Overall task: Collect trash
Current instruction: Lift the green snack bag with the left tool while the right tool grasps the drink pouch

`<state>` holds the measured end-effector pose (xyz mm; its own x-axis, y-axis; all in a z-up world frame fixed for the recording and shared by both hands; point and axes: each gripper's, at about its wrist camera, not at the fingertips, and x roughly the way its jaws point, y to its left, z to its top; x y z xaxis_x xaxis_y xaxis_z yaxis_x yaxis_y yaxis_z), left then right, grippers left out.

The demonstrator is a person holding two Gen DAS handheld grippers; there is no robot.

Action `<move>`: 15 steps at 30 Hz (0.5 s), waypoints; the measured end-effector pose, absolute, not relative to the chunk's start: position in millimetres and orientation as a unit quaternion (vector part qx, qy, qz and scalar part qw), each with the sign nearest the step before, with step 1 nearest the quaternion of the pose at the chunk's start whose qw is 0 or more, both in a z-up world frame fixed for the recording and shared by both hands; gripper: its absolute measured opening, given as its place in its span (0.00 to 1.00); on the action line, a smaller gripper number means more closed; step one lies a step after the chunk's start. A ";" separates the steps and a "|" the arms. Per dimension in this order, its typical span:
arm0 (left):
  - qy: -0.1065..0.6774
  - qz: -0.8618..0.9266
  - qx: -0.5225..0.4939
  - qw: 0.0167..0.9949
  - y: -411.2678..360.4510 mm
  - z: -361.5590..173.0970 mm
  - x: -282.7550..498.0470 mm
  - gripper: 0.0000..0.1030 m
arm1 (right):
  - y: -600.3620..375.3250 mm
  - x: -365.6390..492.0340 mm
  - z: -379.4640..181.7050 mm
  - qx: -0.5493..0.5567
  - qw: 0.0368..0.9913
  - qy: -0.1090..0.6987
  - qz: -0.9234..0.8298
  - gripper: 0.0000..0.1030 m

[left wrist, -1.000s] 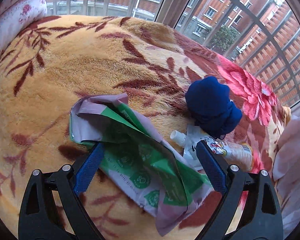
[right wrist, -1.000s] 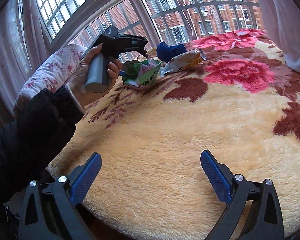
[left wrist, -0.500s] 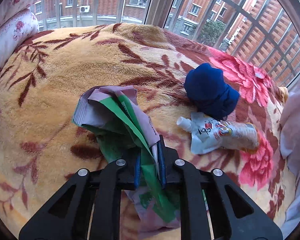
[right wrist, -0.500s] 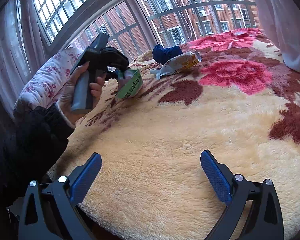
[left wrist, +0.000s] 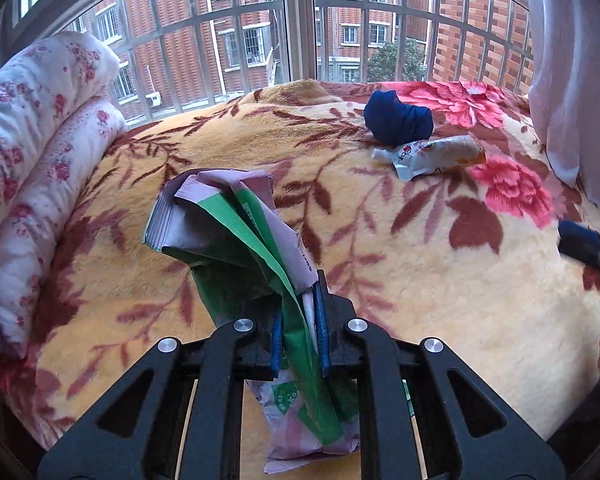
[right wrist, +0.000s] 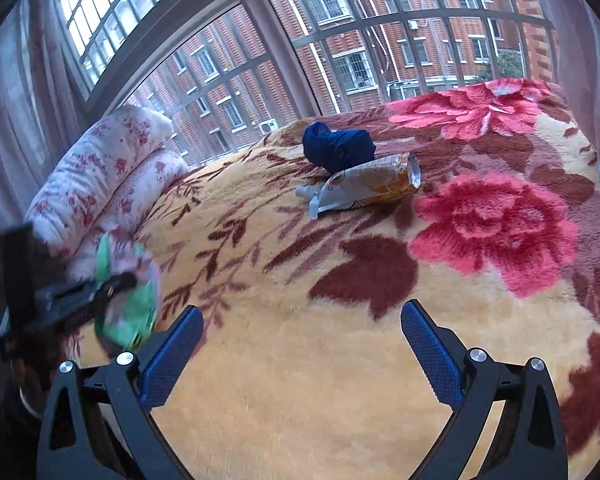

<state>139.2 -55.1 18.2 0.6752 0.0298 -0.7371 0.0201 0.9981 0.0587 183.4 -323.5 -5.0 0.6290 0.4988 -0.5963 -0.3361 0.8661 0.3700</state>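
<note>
My left gripper (left wrist: pixel 299 320) is shut on a crumpled green and pale purple wrapper (left wrist: pixel 236 232) and holds it above the blanket. In the right wrist view the wrapper (right wrist: pixel 130 304) and left gripper appear blurred at the lower left. A white and orange spouted pouch (left wrist: pixel 432 156) lies on the blanket at the far right, also in the right wrist view (right wrist: pixel 364 190). My right gripper (right wrist: pixel 300 344) is open and empty over the blanket, well short of the pouch.
A balled dark blue cloth (left wrist: pixel 396 122) touches the pouch, also in the right wrist view (right wrist: pixel 336 148). A rolled floral quilt (left wrist: pixel 32 152) lies along the left. A barred window (left wrist: pixel 284 32) is behind. A pale curtain (left wrist: pixel 576 80) hangs right.
My left gripper closed on the wrapper, lifted it off the blanket and drew back to the left. My right gripper moved forward, closer to the pouch.
</note>
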 end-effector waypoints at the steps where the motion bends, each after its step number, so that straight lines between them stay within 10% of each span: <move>1: 0.401 0.005 0.030 0.916 -52.3 16.9 132.6 0.12 | -322.4 197.8 -4.6 0.119 0.900 0.360 0.217 0.95; 15: 0.379 -0.008 0.010 0.925 -31.8 7.9 120.3 0.12 | -320.1 358.2 -61.1 0.375 0.825 0.418 0.063 0.95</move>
